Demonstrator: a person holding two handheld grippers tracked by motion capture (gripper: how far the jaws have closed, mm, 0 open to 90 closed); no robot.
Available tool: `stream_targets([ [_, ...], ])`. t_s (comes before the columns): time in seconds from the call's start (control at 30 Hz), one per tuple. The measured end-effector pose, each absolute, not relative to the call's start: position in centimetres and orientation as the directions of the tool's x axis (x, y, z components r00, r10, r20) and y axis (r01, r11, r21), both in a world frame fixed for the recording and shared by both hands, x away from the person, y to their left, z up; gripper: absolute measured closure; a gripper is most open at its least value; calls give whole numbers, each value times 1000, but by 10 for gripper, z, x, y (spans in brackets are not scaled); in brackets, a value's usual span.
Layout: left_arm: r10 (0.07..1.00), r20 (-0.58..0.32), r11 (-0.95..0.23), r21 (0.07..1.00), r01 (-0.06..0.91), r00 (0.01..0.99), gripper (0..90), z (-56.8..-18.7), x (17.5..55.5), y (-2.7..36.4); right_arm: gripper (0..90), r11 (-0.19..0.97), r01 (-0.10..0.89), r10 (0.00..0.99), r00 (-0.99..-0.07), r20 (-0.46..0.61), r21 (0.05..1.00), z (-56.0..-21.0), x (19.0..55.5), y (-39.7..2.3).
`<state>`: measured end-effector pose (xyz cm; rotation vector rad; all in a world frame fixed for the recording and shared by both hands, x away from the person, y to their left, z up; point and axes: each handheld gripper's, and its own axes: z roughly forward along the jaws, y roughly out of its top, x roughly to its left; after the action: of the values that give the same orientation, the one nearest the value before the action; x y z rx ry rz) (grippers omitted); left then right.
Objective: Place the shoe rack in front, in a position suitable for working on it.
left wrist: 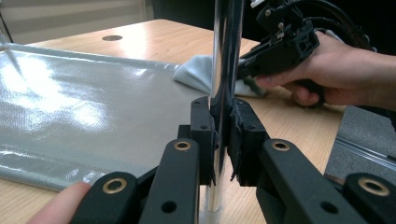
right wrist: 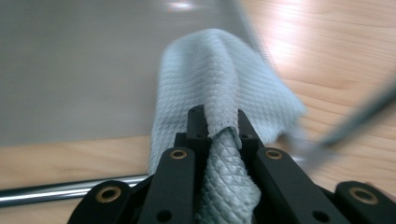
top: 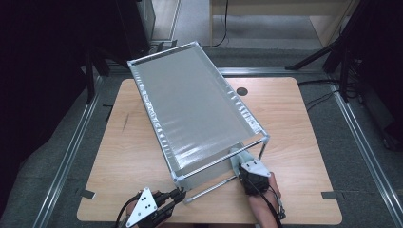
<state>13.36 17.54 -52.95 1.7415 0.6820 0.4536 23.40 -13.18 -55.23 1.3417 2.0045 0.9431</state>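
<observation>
1. Rack (top: 195, 109): chrome-tube frame with silvery-grey fabric shelves, standing skewed on the wooden table (top: 309, 142); top sheet glossy, wrinkled along its edges.
2. Left gripper (left wrist: 223, 135): jaws clamped tight on an upright chrome post (left wrist: 226, 56) at the rack's near corner.
3. Right gripper (right wrist: 223, 133): jaws closed on a bunched pale blue-grey cloth (right wrist: 219, 79) with a fine waffle weave.
4. Cloth lies on the tabletop at the lower shelf's near edge, beside a chrome rail (right wrist: 56, 191).
5. The right gripper view is blurred at its right side.
</observation>
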Motion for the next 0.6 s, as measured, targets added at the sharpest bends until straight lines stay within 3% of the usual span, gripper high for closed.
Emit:
stream_targets([
  [0.3,647,-43,-181,961,208,761,822,-529,135,175,825,402,469,802,-595,-54,787,-556,210,-76],
  [0.43,653,-41,-183,961,210,757,822,-529,134,174,820,393,474,800,-599,-39,788,-555,212,-79],
  [0.6,654,-42,-183,960,212,756,822,-529,134,174,816,358,509,870,-485,-83,782,-553,226,-110],
])
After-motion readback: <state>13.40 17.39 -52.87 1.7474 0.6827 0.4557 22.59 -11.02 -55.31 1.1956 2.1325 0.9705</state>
